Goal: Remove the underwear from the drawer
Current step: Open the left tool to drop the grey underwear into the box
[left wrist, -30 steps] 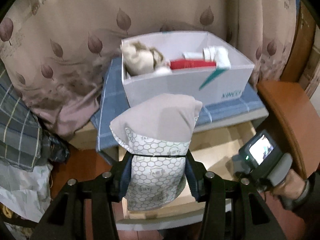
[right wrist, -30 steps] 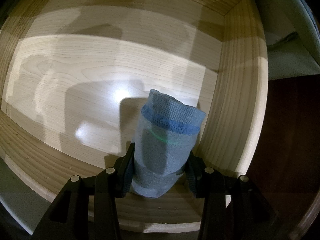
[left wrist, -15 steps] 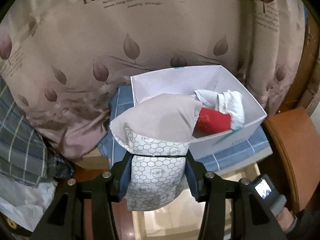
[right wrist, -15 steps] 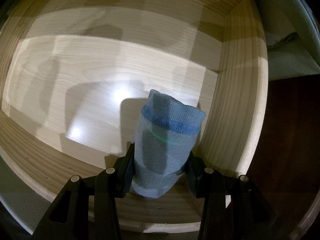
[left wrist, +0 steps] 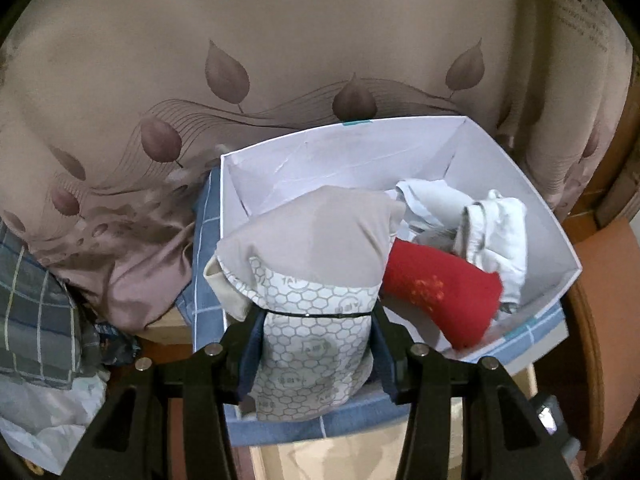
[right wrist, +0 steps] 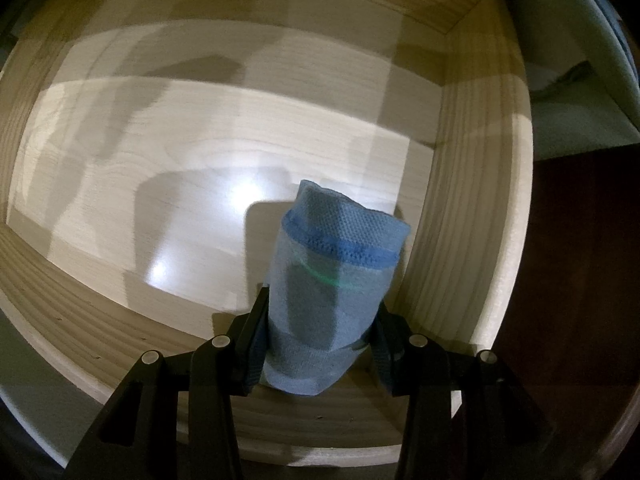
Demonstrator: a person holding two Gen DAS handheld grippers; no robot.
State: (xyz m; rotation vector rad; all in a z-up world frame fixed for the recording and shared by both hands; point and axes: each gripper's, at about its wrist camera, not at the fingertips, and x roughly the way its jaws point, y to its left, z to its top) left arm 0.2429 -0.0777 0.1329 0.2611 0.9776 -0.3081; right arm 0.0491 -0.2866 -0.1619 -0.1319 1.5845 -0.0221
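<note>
My left gripper [left wrist: 316,344] is shut on a rolled underwear, beige with a white honeycomb print [left wrist: 312,280]. It holds the roll above the near left part of a white cardboard box [left wrist: 532,216]. The box holds a red rolled piece [left wrist: 440,292] and white pieces [left wrist: 480,224]. My right gripper [right wrist: 320,344] is shut on a rolled blue mesh underwear [right wrist: 332,280], held inside the open wooden drawer [right wrist: 472,200] near its right wall. The drawer bottom holds nothing else in view.
The box stands on a blue checked cloth [left wrist: 208,240] on the cabinet top. A beige leaf-print curtain [left wrist: 280,60] hangs behind it. Plaid fabric [left wrist: 32,312] and a white bag [left wrist: 44,420] lie at the left. A brown wooden chair [left wrist: 600,280] is at the right.
My left gripper has carried the beige roll up from over the drawer to above the white box. My right gripper has stayed shut on the blue roll and barely shifted.
</note>
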